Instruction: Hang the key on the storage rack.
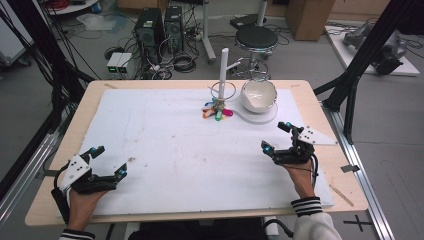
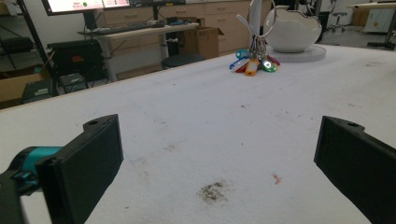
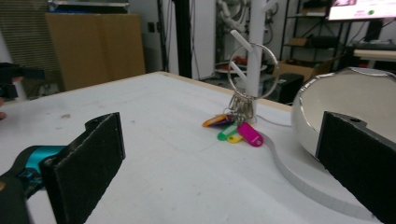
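In the right gripper view the white bowl (image 3: 355, 107) is partly hidden behind one black jaw, and its flat base runs off the bottom edge. The tops of the white post (image 3: 254, 51) are cut off there too. The left gripper (image 1: 107, 162) sits at the table's (image 1: 60, 150) near left corner, jaws spread wide, holding nothing. The right gripper (image 1: 275, 136) hovers near the right edge, equally wide and empty. A key ring with coloured tags (image 1: 217, 111) lies at the post's foot near the far edge, just beside the bowl
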Motion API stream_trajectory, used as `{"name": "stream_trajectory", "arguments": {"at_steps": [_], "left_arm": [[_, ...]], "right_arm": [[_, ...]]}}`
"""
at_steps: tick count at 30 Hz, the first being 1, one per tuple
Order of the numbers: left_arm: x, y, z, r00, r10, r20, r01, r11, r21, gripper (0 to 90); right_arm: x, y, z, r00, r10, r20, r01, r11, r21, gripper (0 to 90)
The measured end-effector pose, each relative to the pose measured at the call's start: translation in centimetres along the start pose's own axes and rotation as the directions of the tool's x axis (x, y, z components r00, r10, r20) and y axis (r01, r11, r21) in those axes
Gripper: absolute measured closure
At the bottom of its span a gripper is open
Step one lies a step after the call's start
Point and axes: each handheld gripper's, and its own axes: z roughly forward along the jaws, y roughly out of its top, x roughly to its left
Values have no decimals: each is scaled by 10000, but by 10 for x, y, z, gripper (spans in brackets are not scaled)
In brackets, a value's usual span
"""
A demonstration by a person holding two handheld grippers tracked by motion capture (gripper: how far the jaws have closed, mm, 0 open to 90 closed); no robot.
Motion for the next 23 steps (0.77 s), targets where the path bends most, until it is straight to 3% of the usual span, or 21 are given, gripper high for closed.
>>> {"name": "stream_trajectory", "arguments": {"at_steps": [7,11,18,23], "left_arm": [[0,0,0,10000,-17,-3,17,10000,-30,17],[0,0,0,10000,-29,-27,28,10000,-37,17],[0,0,0,10000,-1,-21,1,10000,-35,17],[0,0,0,10000,-13,-18,13,10000,-40,17]], "right_arm": [[4,-27,-10,9988,-286,391,309,9977,-600,8],[3,-36,-13,9970,-476,604,504,9977,-456,8],[1,-46,-16,9988,6,499,11,9994,-356,8],[0,-46,-16,9986,-13,531,32,9994,-354,8]]}}
